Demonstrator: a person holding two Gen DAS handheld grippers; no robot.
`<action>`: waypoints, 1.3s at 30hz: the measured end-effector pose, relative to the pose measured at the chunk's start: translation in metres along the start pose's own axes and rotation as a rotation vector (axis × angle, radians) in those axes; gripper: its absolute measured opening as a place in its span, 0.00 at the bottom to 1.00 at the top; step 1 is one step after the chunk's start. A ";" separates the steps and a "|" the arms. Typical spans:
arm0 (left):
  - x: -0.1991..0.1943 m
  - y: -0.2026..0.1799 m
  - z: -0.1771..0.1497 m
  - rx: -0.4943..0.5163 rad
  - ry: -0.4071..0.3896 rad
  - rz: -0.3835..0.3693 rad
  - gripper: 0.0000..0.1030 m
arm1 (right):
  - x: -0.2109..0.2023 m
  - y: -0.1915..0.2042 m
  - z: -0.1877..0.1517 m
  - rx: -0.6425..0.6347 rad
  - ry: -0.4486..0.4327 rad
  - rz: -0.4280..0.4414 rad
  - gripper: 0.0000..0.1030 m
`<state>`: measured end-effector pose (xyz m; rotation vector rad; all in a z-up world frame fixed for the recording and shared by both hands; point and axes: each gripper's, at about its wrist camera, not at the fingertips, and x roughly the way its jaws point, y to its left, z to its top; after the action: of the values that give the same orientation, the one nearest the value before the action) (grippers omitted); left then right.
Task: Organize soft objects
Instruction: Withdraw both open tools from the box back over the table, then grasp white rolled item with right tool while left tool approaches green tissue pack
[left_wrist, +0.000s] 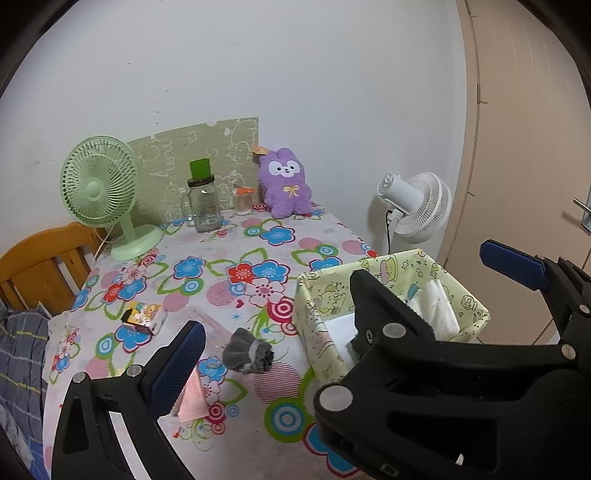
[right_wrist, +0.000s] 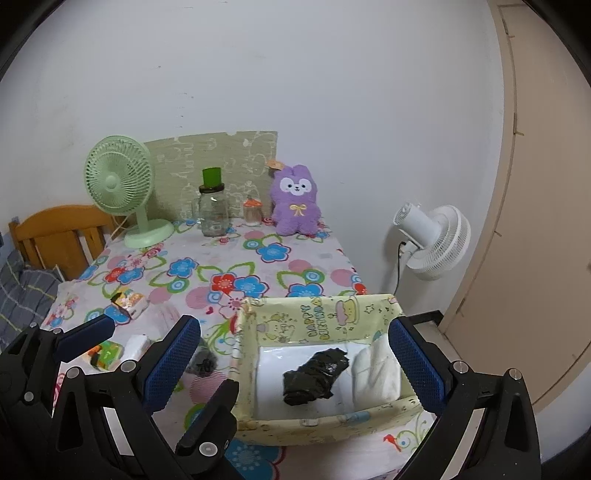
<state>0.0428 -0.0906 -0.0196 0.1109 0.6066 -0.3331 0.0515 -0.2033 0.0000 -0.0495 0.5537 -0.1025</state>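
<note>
Worktop (right_wrist: 258, 258): covered by a flowered cloth, set against a white wall, with a wooden chair back (right_wrist: 55, 236) at its left end.
Back row: green desk fan (right_wrist: 120, 182), glass jar with green cap (right_wrist: 213, 210), small orange-lidded jar (right_wrist: 253, 212), purple plush rabbit (right_wrist: 295, 201) propped upright against the wall.
Beyond the right edge: white fan (right_wrist: 436, 242) standing near a beige door.
Storage box (right_wrist: 317, 317): pale green with cartoon print, open-topped, on the near right part of the worktop.
Inside the box: black rolled sock (right_wrist: 314, 373) lying on the white bottom; white folded cloth (right_wrist: 376, 369) just beside it, against the right wall.
Grey sock (left_wrist: 249, 350): bundled, lying loose on the cloth just left of the box, outside it.
Other items on the left: small printed carton (left_wrist: 142, 317), flat pink packet (left_wrist: 192, 398), a green-and-orange packet (right_wrist: 107, 354) near the front edge.
Left gripper (left_wrist: 332, 295): fingers spread wide, holding nothing, one blue pad above the pink packet, the other out past the box's right side.
Right gripper (right_wrist: 295, 358): fingers wide apart and empty, straddling the box from above; left pad over the box's left wall, right pad over its right wall.
</note>
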 end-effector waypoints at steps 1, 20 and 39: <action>-0.002 0.002 0.000 -0.003 -0.002 0.002 0.99 | -0.001 0.002 0.000 0.001 -0.002 0.012 1.00; -0.013 0.059 -0.010 -0.077 -0.014 0.069 0.98 | 0.003 0.055 0.001 0.010 0.007 0.105 1.00; -0.001 0.110 -0.032 -0.135 -0.025 0.183 0.99 | 0.031 0.107 -0.007 -0.037 0.017 0.182 0.94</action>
<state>0.0625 0.0191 -0.0446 0.0320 0.5883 -0.1155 0.0828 -0.1008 -0.0298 -0.0339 0.5747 0.0847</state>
